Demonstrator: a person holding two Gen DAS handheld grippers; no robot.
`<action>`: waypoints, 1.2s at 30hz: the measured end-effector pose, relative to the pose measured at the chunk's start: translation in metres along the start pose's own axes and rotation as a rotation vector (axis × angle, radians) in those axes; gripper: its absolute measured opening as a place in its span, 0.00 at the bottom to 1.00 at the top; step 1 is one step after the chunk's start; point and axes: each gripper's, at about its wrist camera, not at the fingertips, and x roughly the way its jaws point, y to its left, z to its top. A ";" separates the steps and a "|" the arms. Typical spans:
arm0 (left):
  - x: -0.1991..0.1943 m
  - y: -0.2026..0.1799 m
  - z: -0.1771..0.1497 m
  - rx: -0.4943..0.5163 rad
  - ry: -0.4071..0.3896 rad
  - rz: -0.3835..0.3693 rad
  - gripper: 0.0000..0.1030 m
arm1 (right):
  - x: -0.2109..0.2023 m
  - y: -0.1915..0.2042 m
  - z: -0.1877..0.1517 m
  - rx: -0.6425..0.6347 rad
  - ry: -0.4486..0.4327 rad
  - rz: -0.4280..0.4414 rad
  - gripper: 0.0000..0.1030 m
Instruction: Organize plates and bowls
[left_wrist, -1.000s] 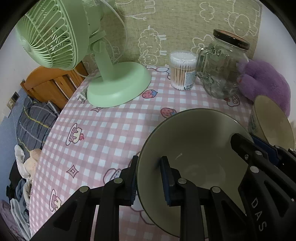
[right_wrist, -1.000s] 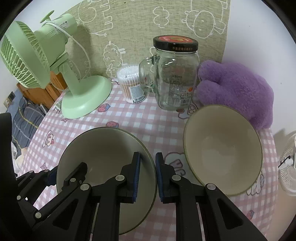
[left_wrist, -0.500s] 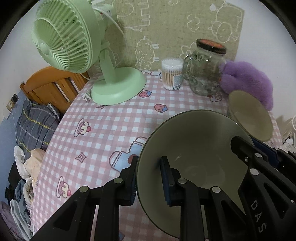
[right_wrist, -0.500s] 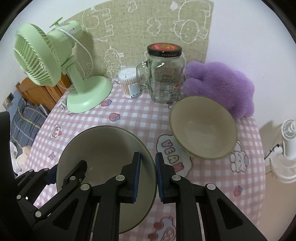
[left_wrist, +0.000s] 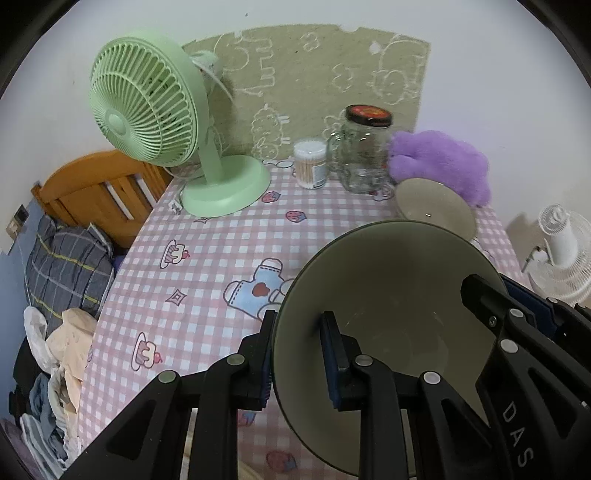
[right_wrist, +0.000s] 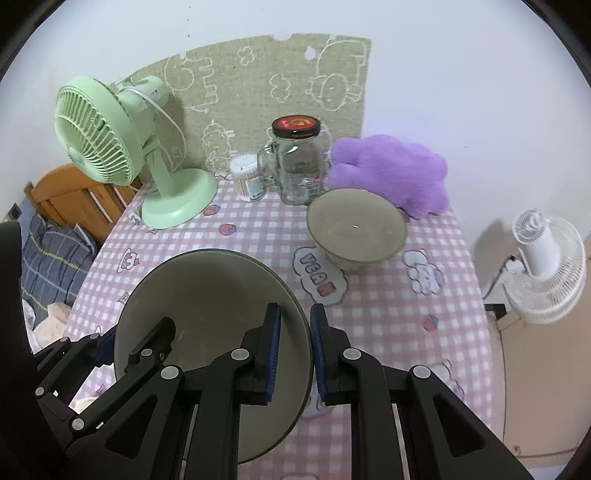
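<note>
A large grey-green bowl (left_wrist: 399, 288) is held above the pink checked table by both grippers. My left gripper (left_wrist: 297, 350) is shut on its left rim. My right gripper (right_wrist: 294, 350) is shut on its right rim; the bowl (right_wrist: 207, 302) fills the lower left of the right wrist view. A second, smaller bowl (right_wrist: 356, 227) stands upright on the table at the back right, in front of the purple plush toy; it also shows in the left wrist view (left_wrist: 432, 208).
A green desk fan (right_wrist: 110, 147) stands at the back left. A cotton swab tub (right_wrist: 246, 181) and a glass jar mug (right_wrist: 299, 166) stand at the back. A purple plush (right_wrist: 391, 177) lies behind the small bowl. A white fan (right_wrist: 546, 266) stands off the table's right edge.
Both grippers have lifted and drawn back with the large bowl. The small bowl and the back objects now look farther away.
</note>
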 end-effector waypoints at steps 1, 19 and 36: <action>-0.005 0.000 -0.003 0.002 -0.003 -0.005 0.20 | -0.006 0.000 -0.003 0.003 -0.004 -0.006 0.19; -0.069 -0.018 -0.076 0.146 -0.025 -0.122 0.20 | -0.090 -0.012 -0.092 0.109 0.003 -0.103 0.19; -0.055 -0.033 -0.138 0.205 0.079 -0.152 0.20 | -0.085 -0.024 -0.163 0.157 0.124 -0.129 0.19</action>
